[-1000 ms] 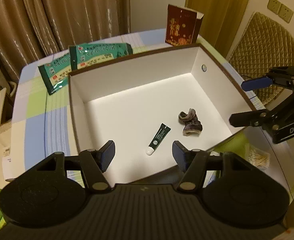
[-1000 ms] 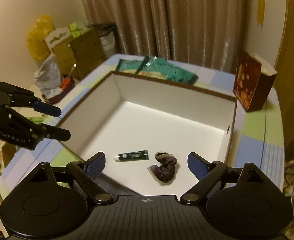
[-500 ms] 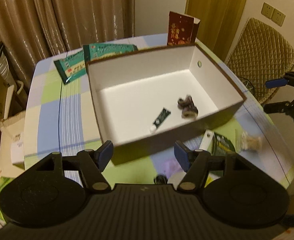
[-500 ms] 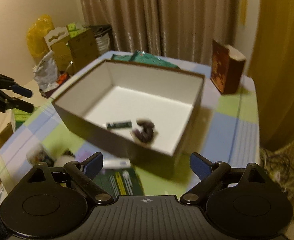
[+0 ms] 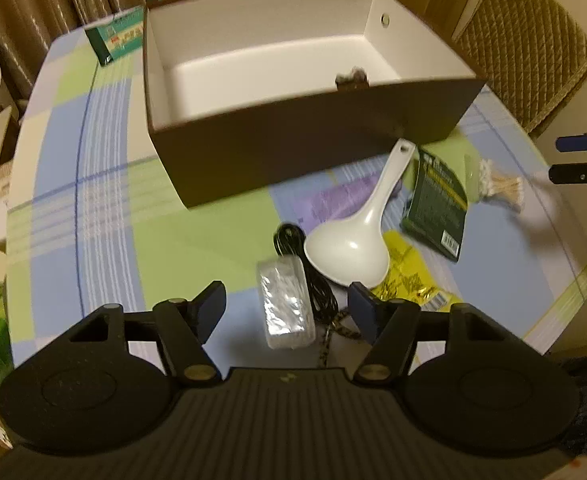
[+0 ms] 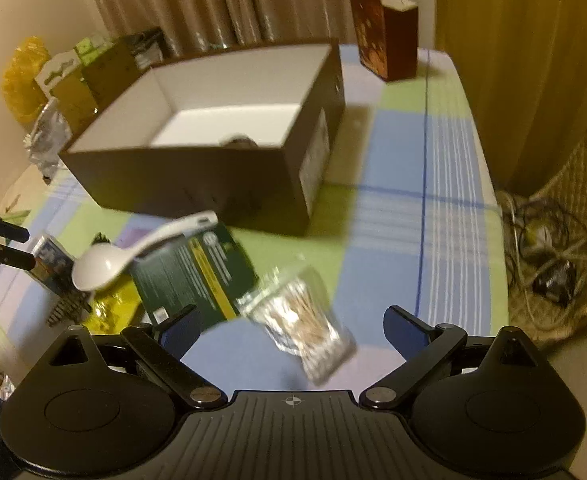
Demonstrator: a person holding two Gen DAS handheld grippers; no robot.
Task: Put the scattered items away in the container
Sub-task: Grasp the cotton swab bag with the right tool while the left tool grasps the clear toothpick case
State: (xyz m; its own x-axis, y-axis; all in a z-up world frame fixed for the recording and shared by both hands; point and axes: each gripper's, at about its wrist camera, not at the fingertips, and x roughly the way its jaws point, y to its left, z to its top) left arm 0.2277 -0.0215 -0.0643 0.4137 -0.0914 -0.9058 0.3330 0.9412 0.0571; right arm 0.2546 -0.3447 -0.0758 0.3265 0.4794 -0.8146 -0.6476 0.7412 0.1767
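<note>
The brown box with white inside (image 5: 305, 144) (image 6: 197, 178) stands on the checked table; a dark fabric item (image 5: 351, 77) peeks over its near wall. In front lie a white spoon (image 5: 353, 236) (image 6: 133, 250), a dark green packet (image 5: 437, 200) (image 6: 197, 272), a bag of cotton swabs (image 5: 497, 188) (image 6: 305, 324), a black cable (image 5: 309, 276), a silver foil pack (image 5: 285, 304) and a yellow wrapper (image 5: 409, 276). My left gripper (image 5: 287, 306) is open above the foil pack. My right gripper (image 6: 293, 330) is open over the swab bag.
A red-brown carton (image 6: 385, 40) stands behind the box. Green packets (image 5: 115, 34) lie at the table's far left. A wicker chair (image 5: 525, 52) is at the right; cables (image 6: 549, 252) lie on the floor. Bags and boxes (image 6: 57, 80) stand by the left wall.
Both grippers have pulled back from over the box and dropped low toward the items in front of it. Both stay open and empty.
</note>
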